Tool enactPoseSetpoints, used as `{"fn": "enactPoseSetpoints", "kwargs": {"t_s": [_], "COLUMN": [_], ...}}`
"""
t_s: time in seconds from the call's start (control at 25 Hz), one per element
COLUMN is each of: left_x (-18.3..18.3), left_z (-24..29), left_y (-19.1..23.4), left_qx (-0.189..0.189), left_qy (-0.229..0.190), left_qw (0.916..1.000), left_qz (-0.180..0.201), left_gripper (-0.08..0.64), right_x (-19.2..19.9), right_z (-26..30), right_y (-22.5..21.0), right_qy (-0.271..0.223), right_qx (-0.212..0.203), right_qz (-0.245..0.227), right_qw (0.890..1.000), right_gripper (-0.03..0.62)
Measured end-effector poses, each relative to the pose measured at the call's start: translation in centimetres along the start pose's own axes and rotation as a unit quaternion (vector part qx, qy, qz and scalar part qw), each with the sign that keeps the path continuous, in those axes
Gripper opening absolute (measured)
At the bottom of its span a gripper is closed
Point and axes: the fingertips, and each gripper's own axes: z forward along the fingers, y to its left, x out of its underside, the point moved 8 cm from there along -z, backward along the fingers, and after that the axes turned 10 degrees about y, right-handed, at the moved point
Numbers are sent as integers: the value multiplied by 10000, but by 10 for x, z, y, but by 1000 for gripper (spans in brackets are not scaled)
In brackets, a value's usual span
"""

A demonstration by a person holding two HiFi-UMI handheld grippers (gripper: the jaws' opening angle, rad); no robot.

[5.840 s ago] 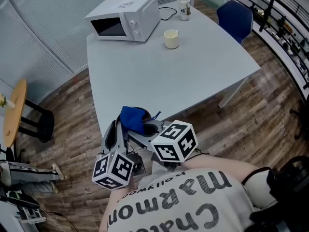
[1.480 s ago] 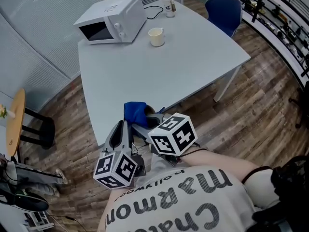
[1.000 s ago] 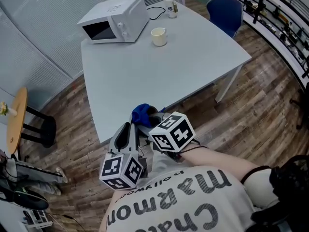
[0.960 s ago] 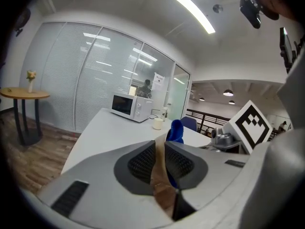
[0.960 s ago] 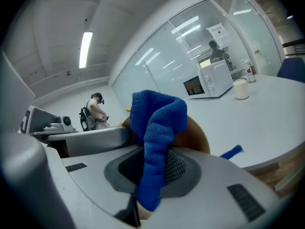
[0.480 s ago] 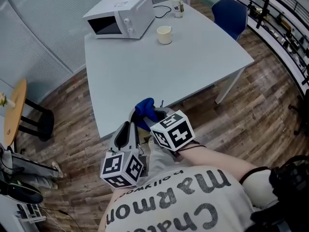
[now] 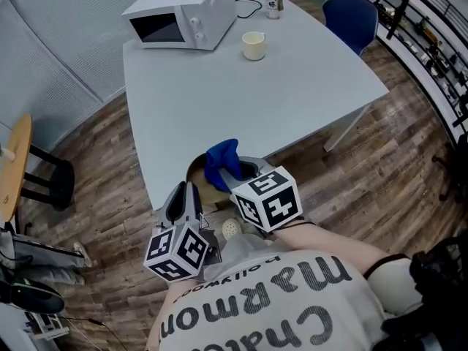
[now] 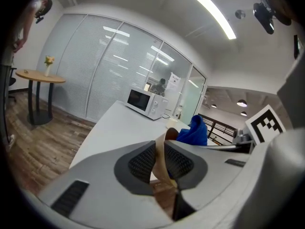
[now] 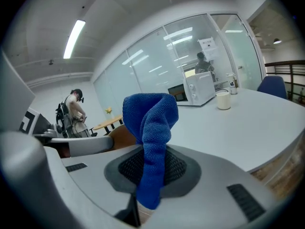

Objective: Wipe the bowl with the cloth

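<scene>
From my remote station the grey bench (image 7: 241,101) fills most of the head view, and I take every place from it. A white microwave (image 7: 183,13) sits on its far left corner, and a blue chair (image 7: 351,17) stands off its far right corner. A round wooden side table (image 7: 13,170) is on the floor well off its left side. Both of my tools hang just off the bench's near edge, over the wood floor. The left gripper (image 8: 162,160) is clenched on the bowl (image 7: 207,194). In the left gripper view the thin tan rim stands on edge between the two dark pads and rises above them. Those jaws have just been closing a little further, with the rim between them. The bowl itself is held at the bench's near edge, just beside the right tool. The right gripper (image 9: 151,168) grasps the cloth (image 9: 150,123). The blue fabric is pinched between the pads, a short end hangs below them, and the bulk is bunched upright above the jaws. In the head view the cloth is over the bench's near edge, right against the bowl's far side, though I cannot tell whether it touches the bowl. A cream cup (image 7: 254,46) stands on the far part of the bench, near the microwave.
</scene>
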Motion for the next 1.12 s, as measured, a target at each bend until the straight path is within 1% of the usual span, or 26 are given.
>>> {"fn": "enactPoseSetpoints", "kwargs": {"t_s": [0.04,0.12,0.2,0.24,0.32,0.4,0.48,0.6,0.76,0.92,1.0,1.12], "left_x": [-4,-15,-29,-37,-49,-61,-70,-78,-85,-90,-90,-90], "left_z": [5,18,32,40,53,65,76,92,109,128,136,148], "left_y": [6,16,24,29,42,58,74,92,114,128,131,126], "left_qx": [24,145,389,532,743,823,849,905,1030,1133,1246,1497], "left_qy": [21,73,63,33,10,50,113,265,440,636,739,905], "left_qw": [10000,9998,9991,9983,9968,9960,9954,9942,9917,9895,9875,9829], "left_qz": [-38,-83,-168,-226,-311,-354,-422,-515,-629,-630,-628,-582], "left_gripper": [58,44,38,37,41,44,45,48,48,48,48,48], "right_x": [-5,-18,-31,-36,-47,-56,-64,-68,-74,-74,-72,-69], "right_z": [4,15,31,41,62,83,103,124,144,159,162,156], "right_y": [4,16,27,29,28,27,28,33,32,22,16,1], "right_qy": [-58,-151,-113,-39,106,269,489,707,895,1248,1310,1309], "right_qx": [-84,-483,-866,-930,-903,-961,-1084,-1124,-1114,-1085,-987,-693], "right_qz": [58,205,368,436,583,737,778,585,100,-351,-436,-479], "right_qw": [9999,9985,9955,9947,9942,9923,9899,9894,9897,9856,9855,9878], "right_gripper": [63,63,63,63,63,63,63,63,63,63,63,63]}}
